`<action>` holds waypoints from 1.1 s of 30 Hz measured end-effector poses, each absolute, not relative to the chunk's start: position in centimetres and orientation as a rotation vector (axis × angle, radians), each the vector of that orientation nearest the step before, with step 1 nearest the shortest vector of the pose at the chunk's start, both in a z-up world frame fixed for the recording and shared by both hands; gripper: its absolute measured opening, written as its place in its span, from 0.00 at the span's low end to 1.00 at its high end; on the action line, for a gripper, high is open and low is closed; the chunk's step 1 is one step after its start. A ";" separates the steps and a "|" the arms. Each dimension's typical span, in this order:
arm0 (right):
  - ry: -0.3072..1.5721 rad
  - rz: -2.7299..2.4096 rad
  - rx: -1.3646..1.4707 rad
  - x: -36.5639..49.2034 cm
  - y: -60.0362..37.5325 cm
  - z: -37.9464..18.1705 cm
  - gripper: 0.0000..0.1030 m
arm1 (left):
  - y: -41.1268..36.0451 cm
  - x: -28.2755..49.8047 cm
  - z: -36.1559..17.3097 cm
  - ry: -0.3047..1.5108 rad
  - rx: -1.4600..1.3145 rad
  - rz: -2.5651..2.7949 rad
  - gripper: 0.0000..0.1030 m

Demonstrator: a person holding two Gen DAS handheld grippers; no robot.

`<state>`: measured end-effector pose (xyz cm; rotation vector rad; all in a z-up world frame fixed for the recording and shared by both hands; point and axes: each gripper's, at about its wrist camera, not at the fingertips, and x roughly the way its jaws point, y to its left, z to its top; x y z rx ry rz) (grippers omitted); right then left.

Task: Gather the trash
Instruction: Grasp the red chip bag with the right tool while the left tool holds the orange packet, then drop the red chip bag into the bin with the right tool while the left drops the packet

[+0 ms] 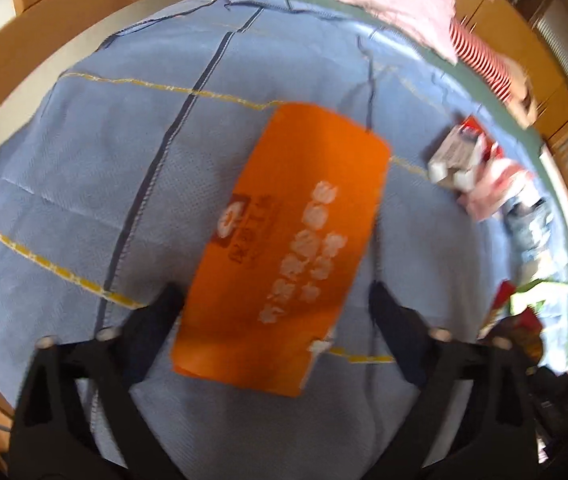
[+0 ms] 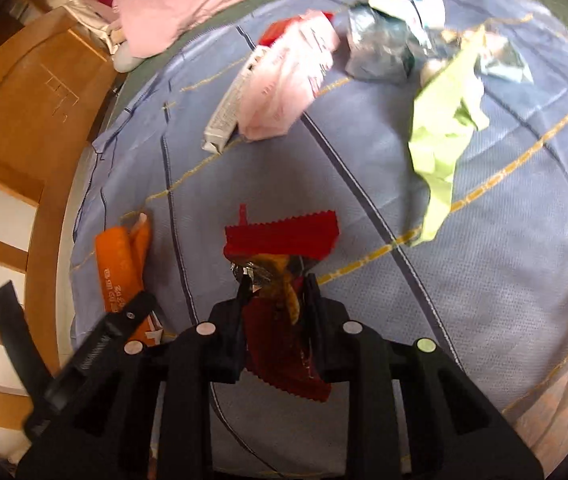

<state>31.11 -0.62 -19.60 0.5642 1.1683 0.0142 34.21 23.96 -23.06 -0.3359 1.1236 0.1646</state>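
An orange packet (image 1: 284, 240) with white print lies flat on the blue bedspread (image 1: 84, 184). My left gripper (image 1: 276, 300) is open, its fingers on either side of the packet's near half. The packet also shows in the right wrist view (image 2: 124, 268), with the left gripper's finger (image 2: 116, 332) beside it. My right gripper (image 2: 276, 284) is shut on a crumpled red wrapper (image 2: 280, 236) with a serrated edge and holds it above the bedspread (image 2: 503, 280).
More trash lies further back: a pink bag with a white tube (image 2: 280, 80), a silver-blue wrapper (image 2: 379, 44) and a light green wrapper (image 2: 443, 132). A pink pillow (image 2: 188, 4) lies at the head. A wooden bed frame (image 2: 12, 128) curves along the left.
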 end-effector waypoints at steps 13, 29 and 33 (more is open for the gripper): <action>1.086 0.045 0.527 30.6 0.0 -17.9 0.26 | 23.6 30.0 -15.8 0.926 -0.308 0.172 0.74; 0.878 0.060 0.358 29.7 1.8 -13.7 0.26 | 23.6 26.3 -10.8 0.745 -0.212 0.204 0.73; 0.875 0.060 0.353 29.8 1.8 -13.6 0.26 | 24.1 26.3 -10.8 0.743 -0.223 0.212 0.73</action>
